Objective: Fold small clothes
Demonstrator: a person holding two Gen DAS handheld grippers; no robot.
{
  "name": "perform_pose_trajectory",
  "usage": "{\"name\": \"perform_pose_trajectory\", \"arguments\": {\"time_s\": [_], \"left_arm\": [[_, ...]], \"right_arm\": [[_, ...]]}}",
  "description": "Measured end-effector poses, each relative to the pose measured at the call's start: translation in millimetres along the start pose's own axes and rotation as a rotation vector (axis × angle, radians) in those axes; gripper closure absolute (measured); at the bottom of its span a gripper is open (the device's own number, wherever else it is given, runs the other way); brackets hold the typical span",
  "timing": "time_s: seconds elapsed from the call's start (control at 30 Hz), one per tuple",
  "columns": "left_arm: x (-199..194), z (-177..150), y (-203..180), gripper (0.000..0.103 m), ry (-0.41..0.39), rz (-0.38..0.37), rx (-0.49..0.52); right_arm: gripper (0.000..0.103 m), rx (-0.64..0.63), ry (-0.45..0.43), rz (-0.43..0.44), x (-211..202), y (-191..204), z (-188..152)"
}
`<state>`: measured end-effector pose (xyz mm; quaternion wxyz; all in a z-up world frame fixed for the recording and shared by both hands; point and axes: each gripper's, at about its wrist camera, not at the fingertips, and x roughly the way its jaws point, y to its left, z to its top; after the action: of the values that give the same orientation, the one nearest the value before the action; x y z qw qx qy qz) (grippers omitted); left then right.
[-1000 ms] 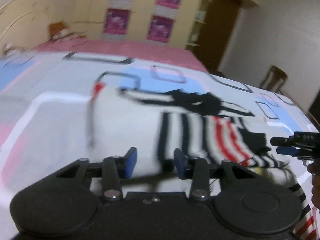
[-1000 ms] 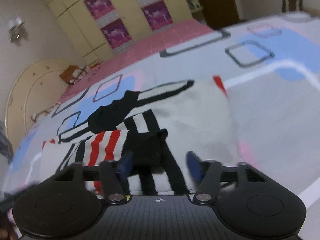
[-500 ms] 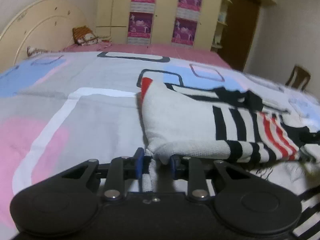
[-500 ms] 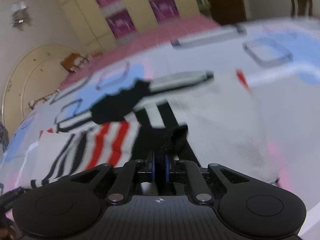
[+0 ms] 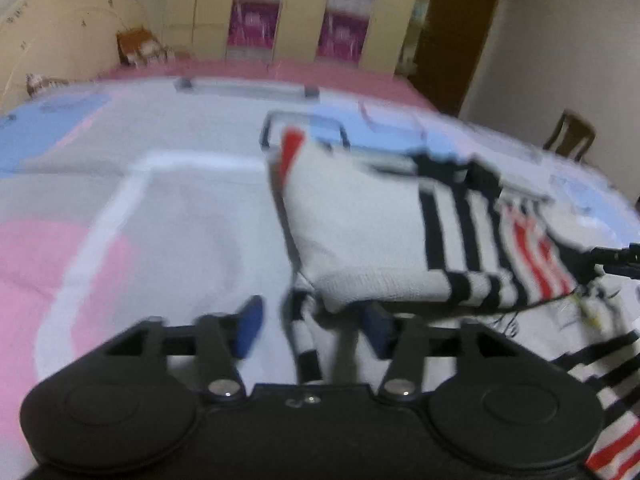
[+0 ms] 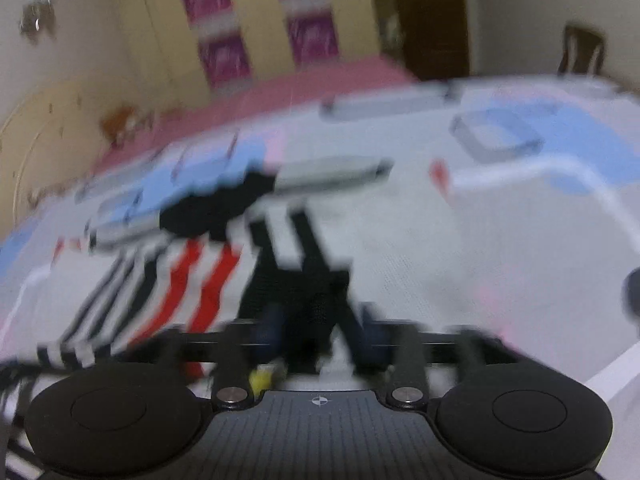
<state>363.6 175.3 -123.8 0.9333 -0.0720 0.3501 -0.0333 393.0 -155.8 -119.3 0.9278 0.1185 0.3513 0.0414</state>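
A small white knit garment (image 5: 360,220) with black and red stripes lies on the patterned bedspread (image 5: 160,200), its near part folded over. It also shows in the right wrist view (image 6: 400,248), blurred. My left gripper (image 5: 314,326) is open, its blue pads either side of the garment's folded corner and a striped strip hanging there. My right gripper (image 6: 320,336) is open, its pads either side of the black part of the garment. The right gripper's tip shows at the right edge of the left wrist view (image 5: 616,258).
The bedspread stretches far to the left and back. A curved headboard (image 5: 60,52) stands at the back left, wardrobes with purple panels (image 5: 296,12) behind, and a wooden chair (image 5: 572,134) and a dark door (image 5: 452,32) at the right.
Both grippers were shut on the garment half a second ago and now stand open. The folded edge has dropped onto the garment.
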Motion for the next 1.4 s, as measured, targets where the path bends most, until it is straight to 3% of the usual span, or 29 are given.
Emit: {"name": "perform_pose_trajectory", "arguments": {"time_s": [0.03,0.07,0.13,0.3,0.4,0.5,0.57,0.63,0.67,0.7,0.73,0.8,0.83,0.87,0.9,1.0,1.1,1.13,1.17,1.23,1.3,1.4], "left_arm": [[-8,2,2,0.049,-0.042,-0.003,-0.003],[-12,7,3,0.050,-0.071,-0.014,-0.009],[-4,23,-1,0.050,-0.105,-0.046,-0.005],[57,64,-22,0.054,-0.083,-0.085,0.071],[92,79,-29,0.056,-0.013,-0.090,0.124],[126,85,-23,0.051,0.074,-0.048,0.180],[132,89,-10,0.048,0.085,-0.081,0.157],[126,93,-9,0.051,0.083,-0.070,0.178],[117,94,-12,0.051,0.053,-0.059,0.192],[113,94,-16,0.050,0.035,-0.069,0.196],[109,94,-24,0.050,0.023,-0.089,0.191],[103,92,-45,0.049,0.001,-0.126,0.199],[101,89,-52,0.049,-0.012,-0.126,0.199],[102,87,-58,0.050,-0.012,-0.130,0.192],[105,86,-64,0.050,-0.001,-0.138,0.194],[118,83,-66,0.050,0.030,-0.108,0.222],[127,83,-41,0.050,0.022,-0.054,0.201],[131,82,-32,0.046,0.029,-0.012,0.210],[134,81,-18,0.045,0.028,-0.030,0.189],[134,81,-7,0.044,0.022,-0.075,0.141],[134,82,-13,0.044,0.021,-0.057,0.175],[129,84,-21,0.047,0.017,-0.023,0.173]], "right_arm": [[0.051,-0.004,-0.012,0.018,-4,-1,5],[0.068,-0.012,-0.010,0.008,-2,1,12],[0.086,-0.024,0.023,0.008,11,3,21],[0.086,-0.021,0.060,-0.035,47,8,34],[0.086,-0.058,0.065,-0.048,57,11,35],[0.086,-0.074,0.145,-0.164,81,2,29],[0.086,-0.054,0.131,-0.166,80,-3,31],[0.086,-0.063,0.090,-0.240,71,5,35],[0.080,-0.042,0.058,-0.222,64,11,37],[0.065,-0.021,0.043,-0.182,59,17,38],[0.032,-0.005,0.032,-0.159,58,29,38],[0.029,-0.044,-0.001,-0.091,62,66,33],[0.049,-0.059,-0.005,-0.057,66,83,31],[0.083,-0.072,0.012,-0.022,72,99,30],[0.090,-0.080,0.044,-0.014,81,112,28],[0.091,-0.077,0.102,0.012,101,138,22],[0.091,-0.150,0.131,-0.005,112,151,13],[0.091,-0.169,0.121,-0.009,112,148,11],[0.092,-0.160,0.108,-0.039,111,139,13],[0.092,-0.124,0.066,-0.176,104,107,14],[0.092,-0.070,0.060,-0.153,98,82,14],[0.091,-0.110,0.082,-0.160,97,87,19]]}}
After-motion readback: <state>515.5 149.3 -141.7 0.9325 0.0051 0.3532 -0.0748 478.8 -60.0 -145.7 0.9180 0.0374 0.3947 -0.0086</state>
